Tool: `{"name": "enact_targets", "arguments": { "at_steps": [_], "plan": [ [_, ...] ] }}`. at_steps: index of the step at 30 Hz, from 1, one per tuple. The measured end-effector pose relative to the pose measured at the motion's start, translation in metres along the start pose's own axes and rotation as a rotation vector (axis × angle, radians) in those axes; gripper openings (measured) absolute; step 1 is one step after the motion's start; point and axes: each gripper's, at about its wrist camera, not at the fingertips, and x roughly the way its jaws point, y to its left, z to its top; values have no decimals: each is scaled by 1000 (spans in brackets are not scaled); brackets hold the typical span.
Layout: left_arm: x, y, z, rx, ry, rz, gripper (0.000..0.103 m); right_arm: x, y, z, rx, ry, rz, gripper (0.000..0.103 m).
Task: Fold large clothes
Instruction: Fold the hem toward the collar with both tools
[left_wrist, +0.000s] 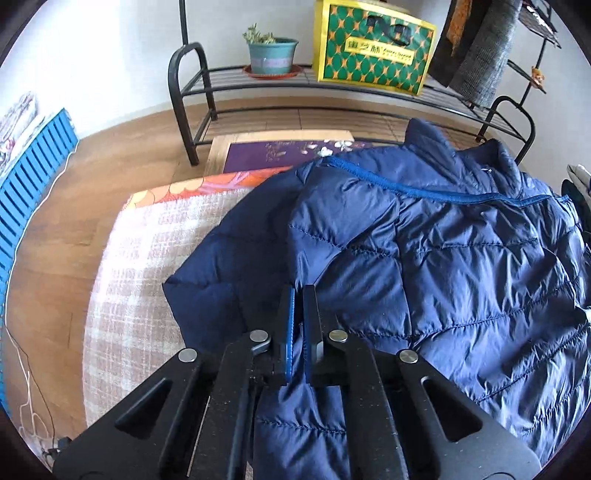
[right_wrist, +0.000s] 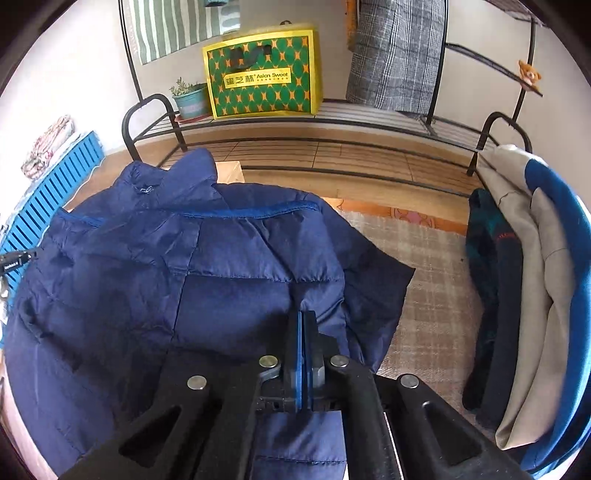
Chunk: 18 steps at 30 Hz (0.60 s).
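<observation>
Navy quilted jacket (left_wrist: 424, 236) spread front-up on a plaid blanket (left_wrist: 147, 266) over the tabletop, collar toward the metal rack (left_wrist: 258, 77), zip closed down the middle; sleeves already lying in over the body, as far as can be told.

Left claw (left_wrist: 298, 291) closed to a sliver on a pinch of navy fabric at the jacket's near left edge; pads (left_wrist: 286, 332) gripping cloth between them. Right claw (right_wrist: 304, 317) clamped fully shut at the near right edge (right_wrist: 354, 295); fabric bunched right at the tips, though whether any is caught between the pads cannot be told for certain.

Step in hand, judged: hem gripped at both corners, ready to carry up toward the collar.

To do it well: lift both corners together and level, keeping the hem taut between them; carry forward over the body, not dragging the whole slippery shell along the blanket; lay the hem square on the shoulder line; release only once flat; check the right-hand hold before lifting, since puffy nylon slips easily; keep clear of the pile of folded clothes (right_wrist: 517, 295) on the right.
</observation>
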Motion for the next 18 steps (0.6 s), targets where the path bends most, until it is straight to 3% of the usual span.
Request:
{"name": "enact_targets", "arguments": {
  "at_steps": [2,3,5,7,8,9,10,11,12,18],
  "plan": [
    [-4,1,1,3,-21,12,7,-1,-2,1,15,-7,9,1],
    [-3,4,4,-14,-10,5,24,2,-4,2,32,6,14,16],
    [0,12,7,-59,-7,5,45,4,-11,3,72,16,42,47],
    [5,12,9,-59,3,-21,45,6,-11,4,76,12,52,41],
    [8,10,10,-41,4,-18,32,8,-11,3,76,18,62,31],
    [10,8,11,-22,8,-1,1,9,-10,2,75,22,62,22],
    [14,4,11,-3,19,30,0,10,-8,1,66,23,54,16],
    [13,0,10,4,8,54,0,10,-5,1,51,24,34,3],
    [10,-2,10,9,-8,65,0,8,-2,1,35,21,9,0],
    [-26,2,18,11,-117,121,0,-23,6,8,-18,-45,-85,0]
  ]
}}
